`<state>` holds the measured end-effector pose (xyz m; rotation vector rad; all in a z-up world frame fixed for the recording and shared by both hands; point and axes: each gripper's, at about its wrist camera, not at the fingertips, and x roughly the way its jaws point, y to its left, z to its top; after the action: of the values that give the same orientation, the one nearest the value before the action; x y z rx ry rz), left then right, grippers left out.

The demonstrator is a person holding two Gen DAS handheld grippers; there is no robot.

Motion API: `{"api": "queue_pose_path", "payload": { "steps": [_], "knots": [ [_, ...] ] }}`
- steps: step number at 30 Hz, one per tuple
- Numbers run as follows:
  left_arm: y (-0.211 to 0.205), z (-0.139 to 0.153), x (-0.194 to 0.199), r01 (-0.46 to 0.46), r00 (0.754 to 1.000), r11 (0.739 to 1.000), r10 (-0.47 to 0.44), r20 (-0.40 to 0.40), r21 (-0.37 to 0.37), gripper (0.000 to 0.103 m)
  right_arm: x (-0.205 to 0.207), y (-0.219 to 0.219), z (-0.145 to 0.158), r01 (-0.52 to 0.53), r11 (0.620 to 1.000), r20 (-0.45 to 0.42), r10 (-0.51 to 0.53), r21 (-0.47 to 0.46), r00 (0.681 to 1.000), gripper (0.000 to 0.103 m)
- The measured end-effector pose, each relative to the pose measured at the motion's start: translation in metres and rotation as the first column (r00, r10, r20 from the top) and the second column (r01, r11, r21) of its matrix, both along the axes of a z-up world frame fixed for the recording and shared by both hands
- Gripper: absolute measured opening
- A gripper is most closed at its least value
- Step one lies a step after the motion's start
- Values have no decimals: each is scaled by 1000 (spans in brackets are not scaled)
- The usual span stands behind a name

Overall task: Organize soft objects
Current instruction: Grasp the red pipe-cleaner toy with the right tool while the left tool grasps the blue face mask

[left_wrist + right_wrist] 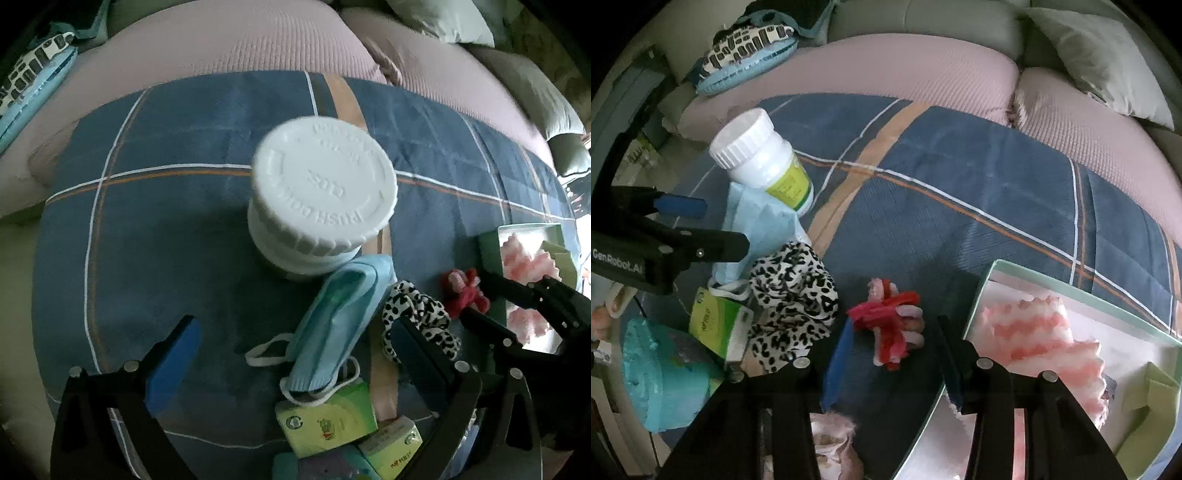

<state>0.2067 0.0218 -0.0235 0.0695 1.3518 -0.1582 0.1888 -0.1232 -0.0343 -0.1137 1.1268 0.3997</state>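
The left tongs hang wide apart and hold nothing, poised over a folded blue face mask that lies on a blue plaid blanket. The mask's white ear loops curl out toward the lower end, where it overlaps a green tissue pack; a 2nd, paler pack sits just beside that one. The mask's upper end touches the base of a white pill bottle, which stands with its ribbed cap toward the camera.

Just right of the mask lies a black-and-white spotted scrunchie, with the left tongs' right finger crossing in front of it. Beside it is a small red and pink hair tie, and past that a pale green box holding pink ruffled fabric.

The right tongs also stand wide apart and grip nothing. The red and pink hair tie lies on the blanket between their 2 fingertips; I cannot tell whether either finger touches it. The box sits just right of the right finger, the pink fabric inside it. The spotted scrunchie rests left of the hair tie, apart from it.

Pink cushions border the blanket's far edge.
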Motion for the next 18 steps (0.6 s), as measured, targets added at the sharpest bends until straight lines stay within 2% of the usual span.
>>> {"api": "queue_pose_path", "payload": {
  "steps": [1, 2, 5, 9, 18],
  "knots": [
    [-1, -3, 3, 1, 1000, 1000, -1, -7, -1, 91, 1, 0, -1, -2, 1000, 1, 2, -5, 1000, 43],
    [-2, -5, 5, 0, 1000, 1000, 0, -12, -2, 82, 2, 1, -1, -4, 1000, 0, 4, -7, 1000, 43],
    [-2, -12, 10, -4, 1000, 1000, 4, -27, -10, 75, 4, 2, -4, -13, 1000, -3, 13, -19, 1000, 39],
    [-3, -19, 15, 5, 999, 1000, -6, -47, -29, 54, 6, 4, -13, -20, 999, -17, 20, -33, 1000, 35],
    [-3, -24, 23, 18, 998, 998, -21, -53, -62, 29, 11, 1, -16, -17, 1000, -24, 16, -22, 1000, 32]
  ]
}}
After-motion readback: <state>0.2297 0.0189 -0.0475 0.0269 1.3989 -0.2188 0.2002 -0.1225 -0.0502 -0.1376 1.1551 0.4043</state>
